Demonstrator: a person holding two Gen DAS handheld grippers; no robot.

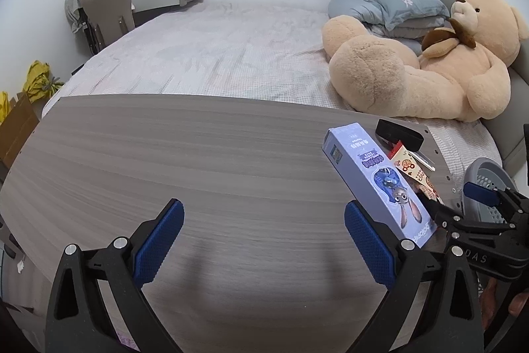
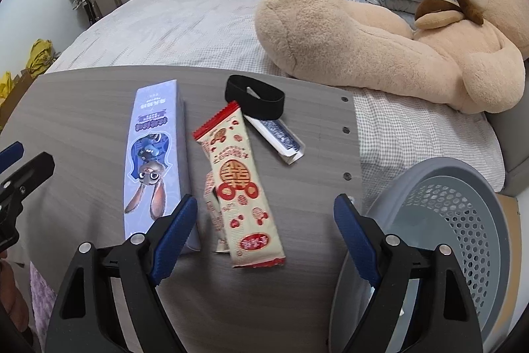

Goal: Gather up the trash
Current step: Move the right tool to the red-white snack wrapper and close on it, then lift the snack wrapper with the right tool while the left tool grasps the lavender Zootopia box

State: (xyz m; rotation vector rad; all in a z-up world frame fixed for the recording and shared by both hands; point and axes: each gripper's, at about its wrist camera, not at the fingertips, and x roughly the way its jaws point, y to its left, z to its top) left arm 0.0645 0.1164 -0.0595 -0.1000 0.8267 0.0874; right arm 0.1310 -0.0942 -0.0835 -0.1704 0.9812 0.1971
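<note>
On the grey wooden table (image 2: 82, 108) lie a lilac cartoon box (image 2: 155, 161), a red-and-cream snack wrapper (image 2: 241, 184), a second smaller wrapper (image 2: 213, 214) partly under it, a small blue-and-white pack (image 2: 277, 134) and a black band (image 2: 254, 96). My right gripper (image 2: 264, 224) stands open above the near end of the snack wrapper, touching nothing. My left gripper (image 1: 263, 240) is open over bare table (image 1: 165, 154), left of the lilac box (image 1: 377, 184). The right gripper (image 1: 463, 204) shows at the right edge of the left wrist view.
A grey perforated basket (image 2: 463, 220) stands beside the table's right edge. Behind the table is a bed (image 1: 215, 55) with a large teddy bear (image 2: 380, 38) and folded bedding (image 1: 390, 5). A chair and desk (image 1: 109, 12) stand far left.
</note>
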